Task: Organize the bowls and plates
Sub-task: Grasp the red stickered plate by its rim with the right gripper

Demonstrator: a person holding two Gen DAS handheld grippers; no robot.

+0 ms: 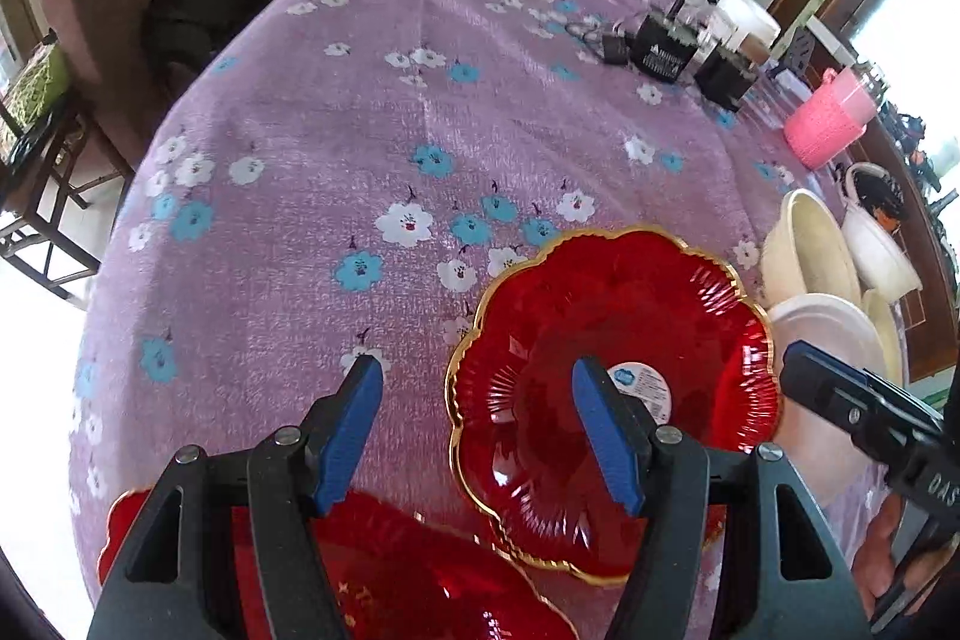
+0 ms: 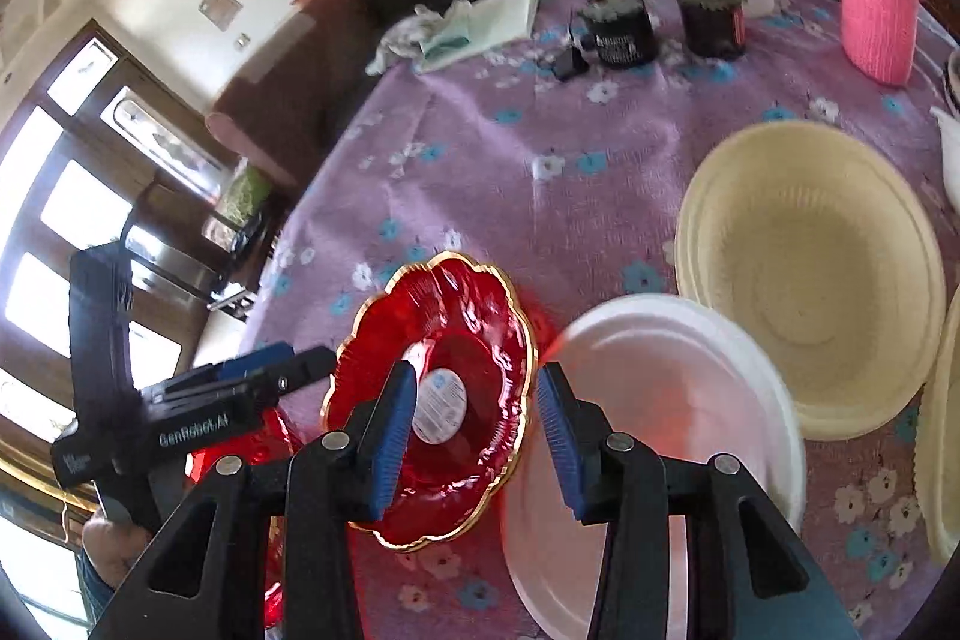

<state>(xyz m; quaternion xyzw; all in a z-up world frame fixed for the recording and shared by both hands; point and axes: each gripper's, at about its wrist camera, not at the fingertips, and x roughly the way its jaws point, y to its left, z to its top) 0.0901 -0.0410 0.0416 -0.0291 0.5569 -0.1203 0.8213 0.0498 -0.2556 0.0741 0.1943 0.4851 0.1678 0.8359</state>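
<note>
My left gripper (image 1: pixel 477 403) and right gripper (image 2: pixel 477 403) hang part-open and empty over the gold-rimmed scalloped red glass plate (image 2: pixel 432 394) at lower centre; white plate (image 2: pixel 672 400) and cream bowl (image 2: pixel 810 280) lie unstacked at right, sorting apparently barely begun.

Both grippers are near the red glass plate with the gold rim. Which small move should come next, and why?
Probably bring the right gripper lower over the red plate's near gold rim and close. Its fingers stand open astride that edge and hold nothing. The left gripper is also open and empty, with another red plate below it.
</note>
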